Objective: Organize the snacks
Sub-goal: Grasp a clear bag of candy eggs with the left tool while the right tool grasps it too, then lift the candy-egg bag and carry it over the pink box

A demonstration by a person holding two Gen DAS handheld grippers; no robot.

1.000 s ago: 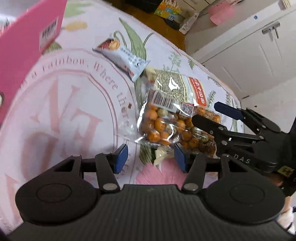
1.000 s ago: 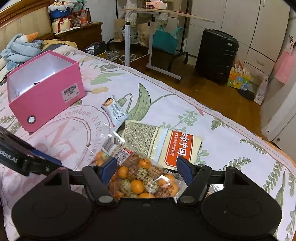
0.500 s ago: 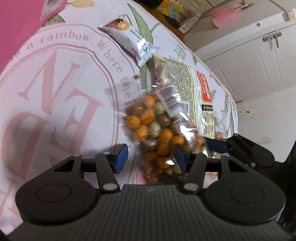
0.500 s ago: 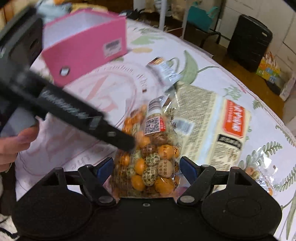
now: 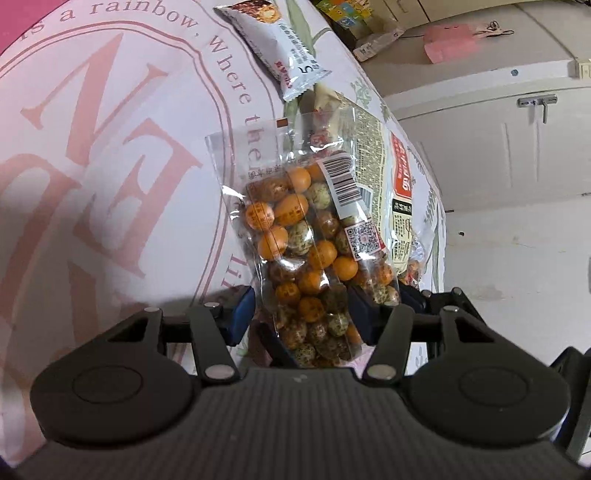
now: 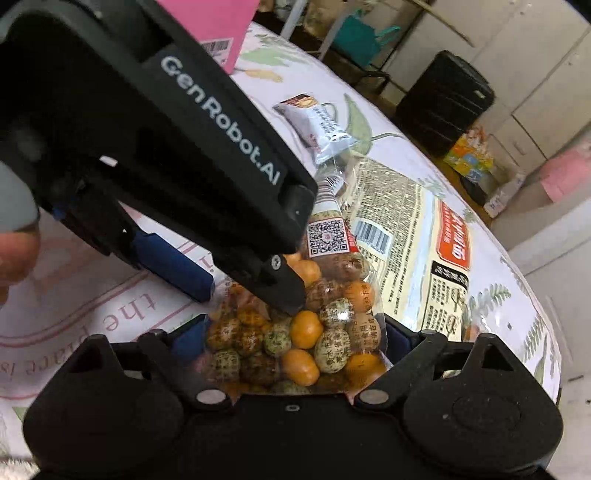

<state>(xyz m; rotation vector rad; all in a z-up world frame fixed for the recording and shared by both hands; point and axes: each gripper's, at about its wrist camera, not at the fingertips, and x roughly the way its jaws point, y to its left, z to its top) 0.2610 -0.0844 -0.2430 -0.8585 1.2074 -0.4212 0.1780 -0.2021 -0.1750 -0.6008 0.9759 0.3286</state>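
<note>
A clear bag of orange and speckled round snacks stands tilted up off the printed bedspread. My right gripper is shut on its lower end. My left gripper straddles the same bag with its blue pads touching both sides. It crosses the right wrist view, one black finger resting on the bag. A white snack packet lies beyond and also shows in the right wrist view. A large flat yellow packet with a red label lies under the bag.
A pink box stands at the far left on the bedspread. A black suitcase, white cabinets and floor clutter lie past the bed edge. A hand shows at the left.
The bag of round snacks has been lifted from lying flat to tilted upright in my right gripper. My left gripper has moved in and narrowed around the same bag.
</note>
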